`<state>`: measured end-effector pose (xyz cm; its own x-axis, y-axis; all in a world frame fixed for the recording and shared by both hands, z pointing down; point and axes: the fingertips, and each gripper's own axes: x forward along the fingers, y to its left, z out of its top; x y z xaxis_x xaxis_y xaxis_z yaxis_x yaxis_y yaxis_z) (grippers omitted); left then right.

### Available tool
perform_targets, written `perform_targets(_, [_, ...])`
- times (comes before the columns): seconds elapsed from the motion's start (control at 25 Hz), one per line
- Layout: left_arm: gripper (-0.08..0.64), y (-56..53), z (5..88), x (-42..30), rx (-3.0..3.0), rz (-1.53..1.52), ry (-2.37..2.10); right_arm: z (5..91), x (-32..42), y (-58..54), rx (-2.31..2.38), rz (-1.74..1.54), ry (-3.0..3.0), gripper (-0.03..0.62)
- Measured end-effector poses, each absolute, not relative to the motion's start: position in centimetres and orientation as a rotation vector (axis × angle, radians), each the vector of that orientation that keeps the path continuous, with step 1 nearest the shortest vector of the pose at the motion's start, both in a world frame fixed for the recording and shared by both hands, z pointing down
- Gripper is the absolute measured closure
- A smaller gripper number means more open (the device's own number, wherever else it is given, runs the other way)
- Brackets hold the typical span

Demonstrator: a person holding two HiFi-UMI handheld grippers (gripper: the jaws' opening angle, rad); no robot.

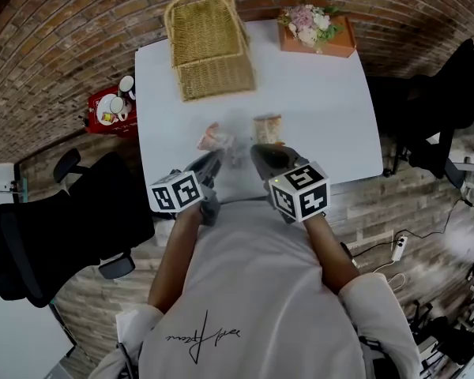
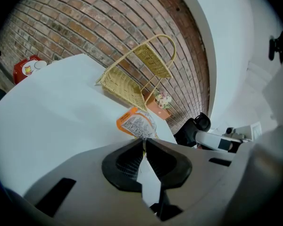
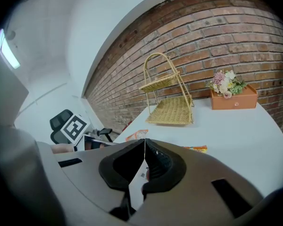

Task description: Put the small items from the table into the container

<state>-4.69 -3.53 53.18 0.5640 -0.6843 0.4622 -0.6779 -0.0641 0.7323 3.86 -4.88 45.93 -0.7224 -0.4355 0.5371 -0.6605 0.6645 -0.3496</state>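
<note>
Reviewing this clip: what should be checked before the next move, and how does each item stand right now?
1. Left gripper jaws shut on the orange packet: ok.
2. Grip secure: cannot tell; only the packet's edge sits at the tips.
3. Wicker basket upright, lower shelf bare: ok.
4. Right gripper empty, jaws shut: ok.
5. Second packet lying on the table, within view: ok.

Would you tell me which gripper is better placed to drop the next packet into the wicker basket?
Left. The left gripper pinches the orange packet, with the wicker basket ahead; the right gripper is shut and empty.
</note>
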Motion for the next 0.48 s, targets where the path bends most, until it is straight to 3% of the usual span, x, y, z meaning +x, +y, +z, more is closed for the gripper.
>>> perform_targets(0.48, [0.531, -3.5, 51.2, -4.6, 1.798, -0.044, -1.133, 45.5, 3.6, -4.5, 0.844, 0.746, -2.496, 0.571])
